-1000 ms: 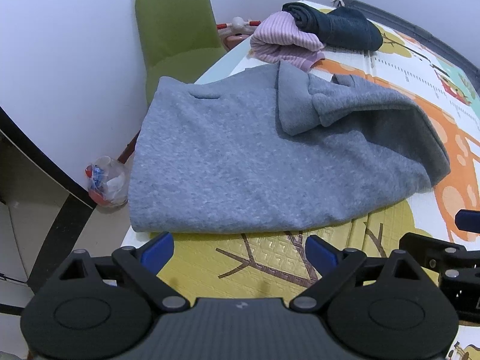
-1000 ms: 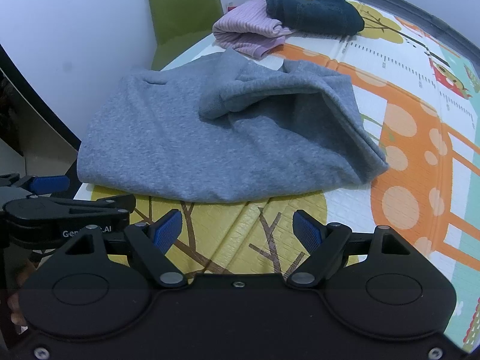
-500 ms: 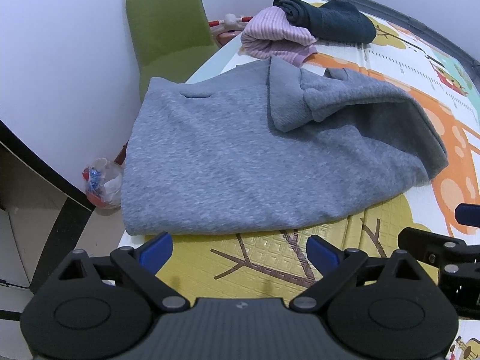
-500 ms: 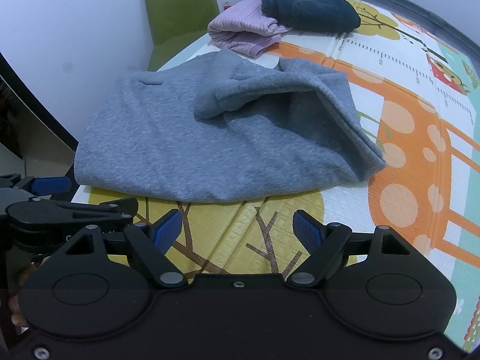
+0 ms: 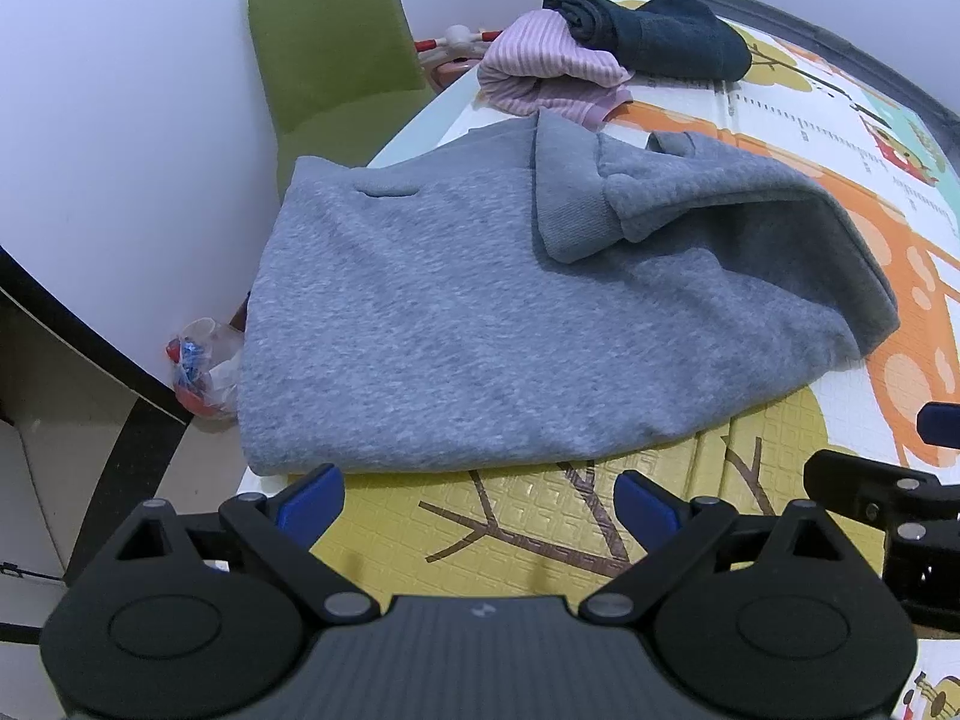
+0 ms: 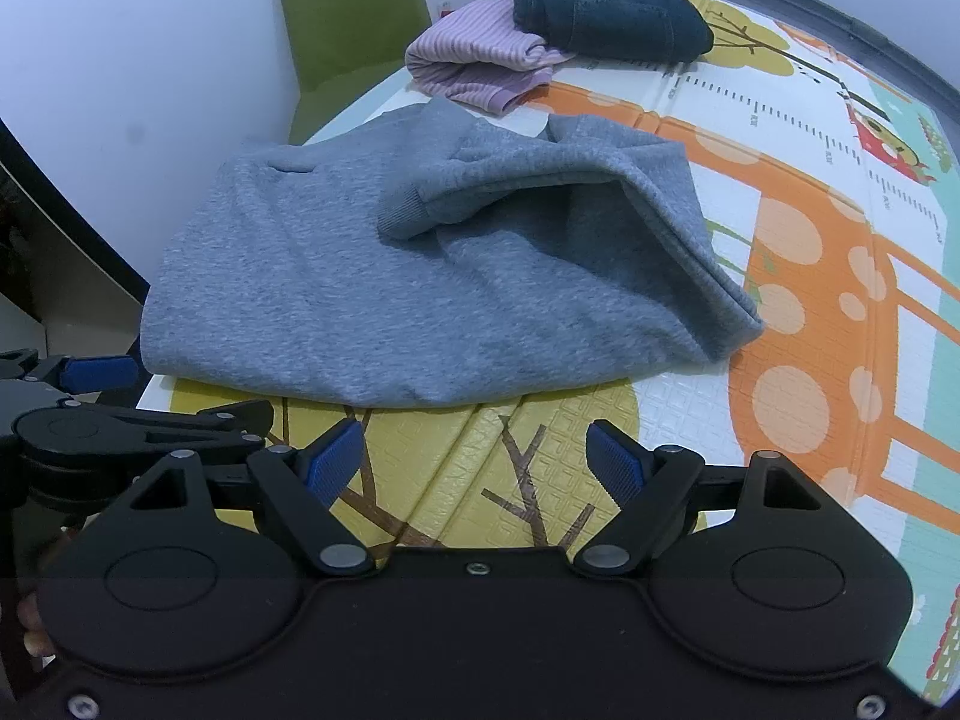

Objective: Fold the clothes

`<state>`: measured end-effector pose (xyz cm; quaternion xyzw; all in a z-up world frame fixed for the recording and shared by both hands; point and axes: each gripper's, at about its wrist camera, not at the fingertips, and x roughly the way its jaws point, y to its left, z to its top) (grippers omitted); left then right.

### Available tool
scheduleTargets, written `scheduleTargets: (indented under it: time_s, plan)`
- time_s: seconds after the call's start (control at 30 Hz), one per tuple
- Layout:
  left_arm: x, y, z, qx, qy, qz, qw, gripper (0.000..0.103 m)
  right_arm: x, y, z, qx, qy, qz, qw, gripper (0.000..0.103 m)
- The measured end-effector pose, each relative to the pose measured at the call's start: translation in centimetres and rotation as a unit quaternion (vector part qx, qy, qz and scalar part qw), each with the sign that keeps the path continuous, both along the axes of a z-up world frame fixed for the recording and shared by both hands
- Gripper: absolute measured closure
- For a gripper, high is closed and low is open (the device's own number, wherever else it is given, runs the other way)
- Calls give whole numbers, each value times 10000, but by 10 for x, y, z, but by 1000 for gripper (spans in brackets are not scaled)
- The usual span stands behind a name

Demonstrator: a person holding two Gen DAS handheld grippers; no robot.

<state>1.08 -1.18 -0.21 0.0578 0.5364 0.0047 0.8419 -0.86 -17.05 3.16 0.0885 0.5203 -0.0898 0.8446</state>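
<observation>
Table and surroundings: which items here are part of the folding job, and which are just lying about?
Part of the job:
grey sweatshirt, half folded on the mat
purple top and dark garment, folded at the far end
left gripper and right gripper, both open, holding nothing

Lying about:
green chair
plastic bag on the floor
red and white toy behind the table

We see a heathered grey sweatshirt [image 5: 480, 324] on a play mat [image 6: 780, 192] printed with an orange spotted giraffe, yellow tree crowns, brown branches and white ground. Beyond the sweatshirt lie a lilac ribbed-stripe garment [image 6: 480, 60] and a dark navy one [image 6: 612, 15]. Chair [image 5: 330, 54] is olive green. Gripper pads [image 5: 312, 501] are blue, bodies black.
</observation>
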Motion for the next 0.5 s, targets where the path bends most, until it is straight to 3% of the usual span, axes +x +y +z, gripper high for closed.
scheduleTargets:
  time_s: [0.5]
  plan:
    - [2, 0, 3, 49, 21, -64, 10000, 5, 3, 0, 0, -9, 25, 8, 10000, 22]
